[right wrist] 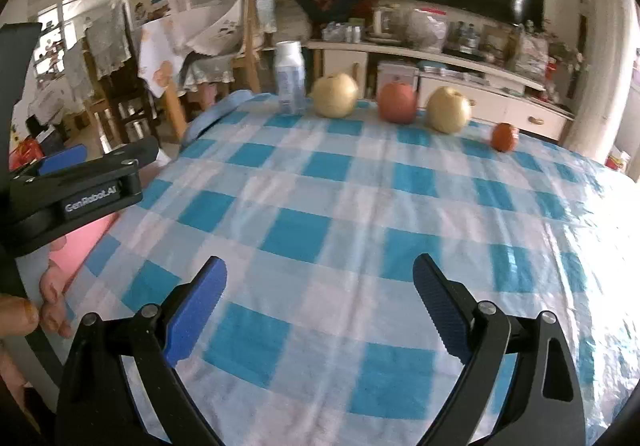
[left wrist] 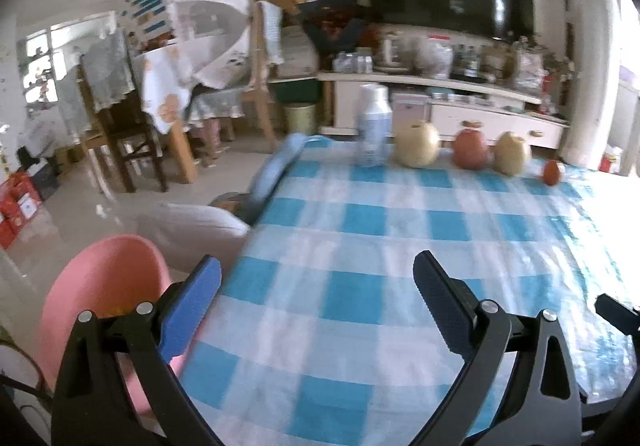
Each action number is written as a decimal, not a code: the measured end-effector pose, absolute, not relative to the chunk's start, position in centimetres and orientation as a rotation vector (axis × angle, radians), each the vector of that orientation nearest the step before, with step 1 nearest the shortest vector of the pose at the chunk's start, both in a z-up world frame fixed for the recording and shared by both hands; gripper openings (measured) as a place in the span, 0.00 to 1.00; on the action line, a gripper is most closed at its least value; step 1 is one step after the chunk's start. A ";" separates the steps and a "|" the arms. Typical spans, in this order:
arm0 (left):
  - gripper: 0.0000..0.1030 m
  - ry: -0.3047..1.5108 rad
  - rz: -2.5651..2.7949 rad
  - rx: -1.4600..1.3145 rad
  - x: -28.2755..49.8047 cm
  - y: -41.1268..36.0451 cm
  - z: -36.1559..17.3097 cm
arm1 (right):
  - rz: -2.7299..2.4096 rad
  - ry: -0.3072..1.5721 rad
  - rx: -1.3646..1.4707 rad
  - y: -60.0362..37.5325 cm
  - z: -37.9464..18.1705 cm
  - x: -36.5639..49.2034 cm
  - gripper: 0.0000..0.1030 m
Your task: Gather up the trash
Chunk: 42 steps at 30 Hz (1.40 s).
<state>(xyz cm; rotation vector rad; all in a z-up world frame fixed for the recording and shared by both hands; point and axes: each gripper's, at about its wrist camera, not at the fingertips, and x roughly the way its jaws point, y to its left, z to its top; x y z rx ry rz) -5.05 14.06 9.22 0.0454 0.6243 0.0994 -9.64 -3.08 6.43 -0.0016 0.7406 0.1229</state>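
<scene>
A pink bin point(left wrist: 100, 286) stands on the floor by the table's left edge; part of it shows in the right wrist view point(right wrist: 80, 242). My left gripper point(left wrist: 316, 278) is open and empty over the table's left edge, beside the bin. Its body shows in the right wrist view point(right wrist: 76, 186). My right gripper point(right wrist: 320, 280) is open and empty above the blue-and-white checked tablecloth point(right wrist: 360, 206). A white plastic bottle point(left wrist: 374, 126) point(right wrist: 290, 76) stands upright at the table's far edge.
Along the far edge stand two yellow pears point(right wrist: 335, 94) point(right wrist: 448, 109), a red apple point(right wrist: 397, 102) and a small red fruit point(right wrist: 504, 137). Chairs and a covered dining table point(left wrist: 160, 86) stand to the left. A TV cabinet point(left wrist: 440, 102) lies behind.
</scene>
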 end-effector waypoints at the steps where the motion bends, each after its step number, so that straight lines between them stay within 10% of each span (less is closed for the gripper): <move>1: 0.96 0.624 0.085 0.039 -5.2 13.6 9.3 | 0.110 0.734 -0.002 -3.6 6.5 -10.0 0.91; 42: 0.96 0.394 -0.036 0.169 -21.0 1.5 16.0 | -0.129 0.460 0.115 -15.4 16.3 -26.6 0.93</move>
